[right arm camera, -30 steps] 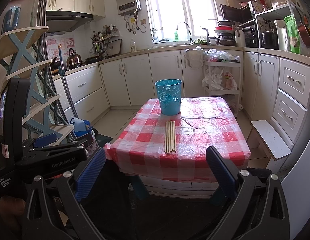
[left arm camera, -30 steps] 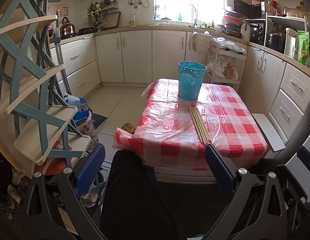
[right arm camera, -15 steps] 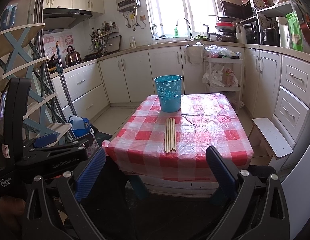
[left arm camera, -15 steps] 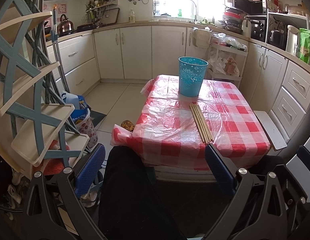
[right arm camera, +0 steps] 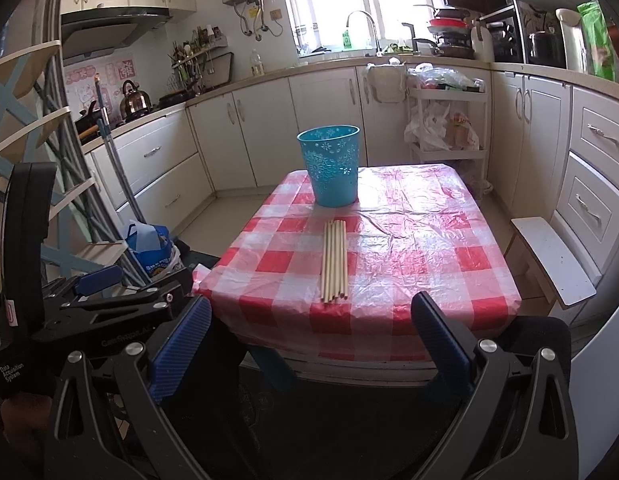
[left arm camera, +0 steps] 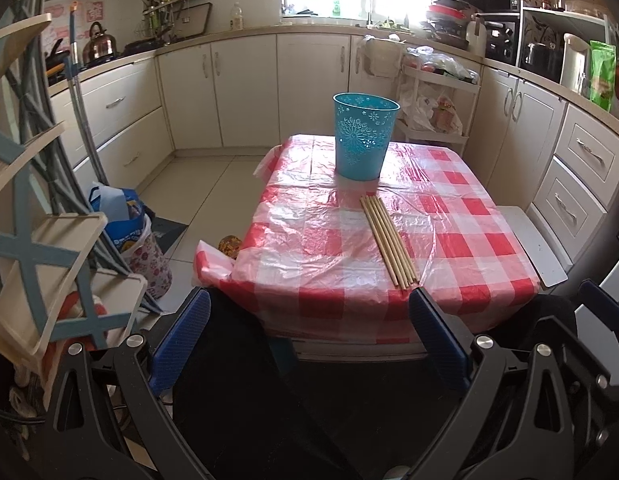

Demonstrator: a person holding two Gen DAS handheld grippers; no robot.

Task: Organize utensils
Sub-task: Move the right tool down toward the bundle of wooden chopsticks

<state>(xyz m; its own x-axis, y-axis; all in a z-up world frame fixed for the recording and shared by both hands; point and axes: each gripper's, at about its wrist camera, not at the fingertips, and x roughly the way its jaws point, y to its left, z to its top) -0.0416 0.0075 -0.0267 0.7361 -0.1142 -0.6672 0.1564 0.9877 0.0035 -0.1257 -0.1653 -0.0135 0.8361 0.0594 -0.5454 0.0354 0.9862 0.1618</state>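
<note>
While the chopsticks [right arm camera: 334,261] lie as a tight bundle flat on the red-and-white checked tablecloth [right arm camera: 409,248], just in front of the blue perforated bin [right arm camera: 330,166] that stands upright near the far end of the table, the main risk I see is in the pickup: the sticks are thin, round and pressed side by side on a glossy plastic sheet, so a pinch that lands off-centre could catch only some of them, roll the rest apart, or drag the wrinkled cloth along and nudge sticks toward the near table edge, where their ends already sit close. The bin looks light (thin plastic, apparently empty as far as these views show), so dropping the sticks in at a slant or brushing its rim could tip it. Both tools are held short of the table and grip nothing: the left gripper [left arm camera: 308,336] has its jaws spread wide, and the right gripper [right arm camera: 311,336] likewise stands wide apart, with the left tool's body visible low at its left side. Compared with the pictures from a second ago, both cameras have come somewhat closer to the table, so cloth, sticks and bin fill more of each view, and the left view now looks more squarely along the tabletop; chopsticks and bin themselves appear not to have shifted on the cloth, and the jaws are as wide as before.
</note>
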